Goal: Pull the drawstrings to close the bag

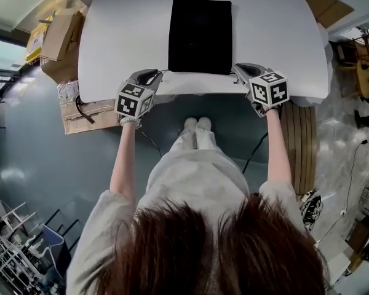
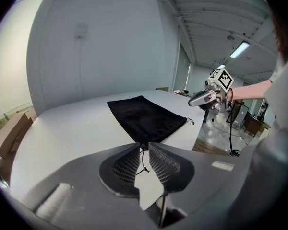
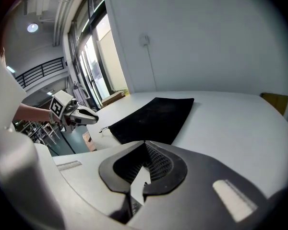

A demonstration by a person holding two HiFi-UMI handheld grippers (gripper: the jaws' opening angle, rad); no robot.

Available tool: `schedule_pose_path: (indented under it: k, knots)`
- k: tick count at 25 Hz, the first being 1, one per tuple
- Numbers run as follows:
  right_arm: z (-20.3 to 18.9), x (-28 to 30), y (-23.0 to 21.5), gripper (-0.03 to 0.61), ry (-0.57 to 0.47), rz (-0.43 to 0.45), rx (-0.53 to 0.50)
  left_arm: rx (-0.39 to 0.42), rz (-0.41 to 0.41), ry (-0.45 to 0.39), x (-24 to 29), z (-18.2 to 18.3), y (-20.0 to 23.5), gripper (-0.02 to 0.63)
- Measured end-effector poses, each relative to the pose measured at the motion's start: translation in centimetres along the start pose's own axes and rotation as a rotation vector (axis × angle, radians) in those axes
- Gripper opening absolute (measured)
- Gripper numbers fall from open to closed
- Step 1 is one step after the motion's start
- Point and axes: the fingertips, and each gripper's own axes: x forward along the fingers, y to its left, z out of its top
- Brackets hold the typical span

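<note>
A flat black drawstring bag (image 1: 200,35) lies on the white table (image 1: 123,42), its mouth toward the near edge. My left gripper (image 1: 157,74) is at the bag's near-left corner. In the left gripper view its jaws (image 2: 144,146) stand a little apart, open, and the thin black drawstring (image 2: 143,161) runs slack between them without being pinched. My right gripper (image 1: 238,68) hovers at the near-right corner, its jaws (image 3: 145,143) shut together at the bag's corner. The right drawstring (image 2: 189,121) lies loose on the table below it. I see nothing held in it.
Cardboard boxes (image 1: 61,32) stand on the floor left of the table, one (image 1: 89,112) under its near-left corner. A wooden board (image 1: 301,143) lies on the floor at the right, with cables (image 1: 255,152) nearby. The person's legs (image 1: 195,134) are at the table's near edge.
</note>
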Motion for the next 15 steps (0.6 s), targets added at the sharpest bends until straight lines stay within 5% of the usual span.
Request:
schedule_pose_path:
  k: [10,15]
  knots:
    - [-3.7,1.6,-0.7,0.096,0.187,0.018,-0.048,0.099,-0.015,0.147,2.1,-2.2,0.5,0.131]
    - [-5.4,2.0,-0.8,0.192,0.273,0.047,-0.078,0.179,-0.068,0.216,4.0,-2.8,0.1,0.181]
